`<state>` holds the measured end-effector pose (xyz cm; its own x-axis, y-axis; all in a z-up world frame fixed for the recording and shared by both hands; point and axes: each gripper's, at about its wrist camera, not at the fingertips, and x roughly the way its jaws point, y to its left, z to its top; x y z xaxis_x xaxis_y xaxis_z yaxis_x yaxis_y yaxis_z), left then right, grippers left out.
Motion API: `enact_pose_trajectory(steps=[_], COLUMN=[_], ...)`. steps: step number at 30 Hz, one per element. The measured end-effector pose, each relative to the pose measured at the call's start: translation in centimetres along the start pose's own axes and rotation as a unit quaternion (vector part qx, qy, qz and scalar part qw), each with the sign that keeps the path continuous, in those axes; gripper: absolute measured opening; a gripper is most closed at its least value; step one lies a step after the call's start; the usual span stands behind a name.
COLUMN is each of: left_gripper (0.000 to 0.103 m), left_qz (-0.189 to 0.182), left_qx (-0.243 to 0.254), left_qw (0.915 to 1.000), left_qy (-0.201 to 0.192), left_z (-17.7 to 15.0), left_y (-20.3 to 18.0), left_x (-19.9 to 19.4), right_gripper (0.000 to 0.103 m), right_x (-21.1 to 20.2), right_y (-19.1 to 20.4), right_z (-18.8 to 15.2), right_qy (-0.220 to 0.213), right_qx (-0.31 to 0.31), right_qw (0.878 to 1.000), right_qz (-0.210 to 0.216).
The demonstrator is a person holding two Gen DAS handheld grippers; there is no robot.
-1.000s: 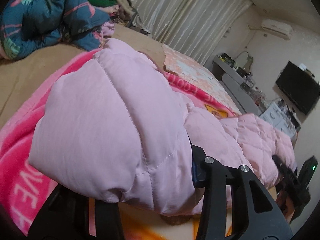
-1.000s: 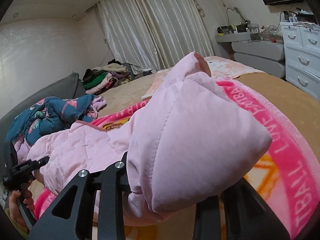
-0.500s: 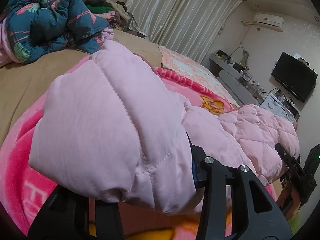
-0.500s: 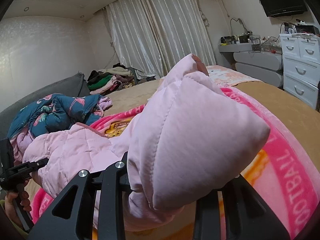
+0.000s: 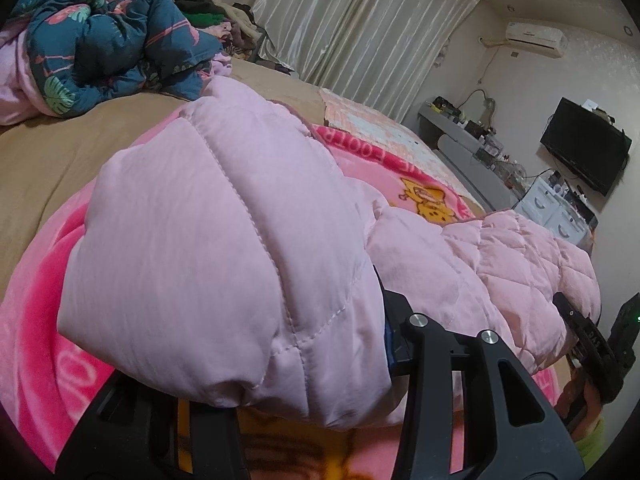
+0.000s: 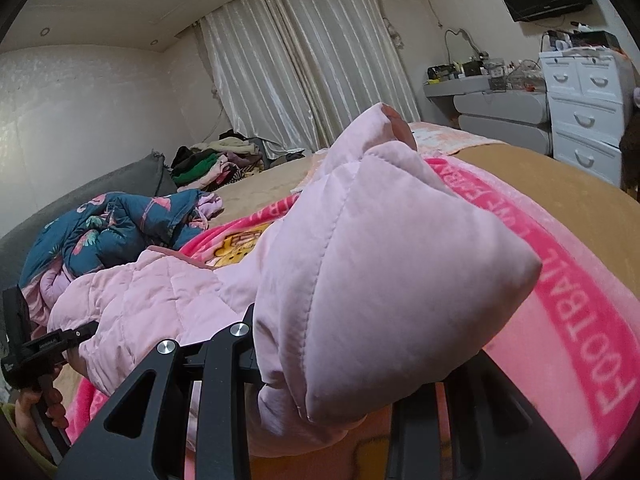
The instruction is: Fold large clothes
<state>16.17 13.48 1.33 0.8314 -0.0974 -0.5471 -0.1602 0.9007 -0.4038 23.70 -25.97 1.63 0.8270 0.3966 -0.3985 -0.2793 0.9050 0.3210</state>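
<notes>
A pale pink quilted jacket [image 5: 224,248] hangs stretched between both grippers above a bright pink cartoon blanket [image 5: 32,320] on the bed. My left gripper [image 5: 280,392] is shut on one puffy end of the jacket, which bulges over its fingers and hides the tips. In the right wrist view the other end of the jacket [image 6: 380,280] is clamped in my right gripper [image 6: 328,392]. Each view shows the other gripper at its edge: the right one [image 5: 592,336], the left one [image 6: 44,344], with a hand on its handle.
A dark blue flamingo-print quilt [image 5: 104,40] lies bunched at the head of the tan bed [image 6: 540,176]. A heap of clothes [image 6: 212,160] lies by the curtains. White drawers [image 6: 584,120], a grey shelf and a wall television [image 5: 584,144] stand along the right.
Both grippers have carried the jacket forward over the pink blanket, a little lower. The grips have not changed.
</notes>
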Motion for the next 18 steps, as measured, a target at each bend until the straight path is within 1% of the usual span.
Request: enact_pose_trajectory(steps=[5, 9, 13, 18], left_gripper=[0.037, 0.041, 0.044, 0.048], left_qz=[0.015, 0.024, 0.025, 0.028], left_qx=[-0.011, -0.032, -0.044, -0.055], left_qw=[0.9997, 0.9986, 0.9977, 0.9967], left_qy=[0.017, 0.034, 0.044, 0.053], left_z=[-0.8, -1.1, -1.6, -1.9], left_y=[0.8, 1.8, 2.2, 2.5], left_x=[0.6, 1.3, 1.7, 2.1], right_gripper=[0.029, 0.031, 0.035, 0.043], right_x=[0.1, 1.4, 3.0, 4.7], right_y=[-1.3, -2.2, -3.0, -2.6], right_z=[-0.8, -1.2, -1.6, -2.2], right_qy=[0.020, 0.048, 0.079, 0.106], right_qx=[0.043, 0.066, 0.085, 0.088], right_qw=[0.999, 0.996, 0.991, 0.986], right_qz=[-0.004, -0.033, -0.062, -0.092])
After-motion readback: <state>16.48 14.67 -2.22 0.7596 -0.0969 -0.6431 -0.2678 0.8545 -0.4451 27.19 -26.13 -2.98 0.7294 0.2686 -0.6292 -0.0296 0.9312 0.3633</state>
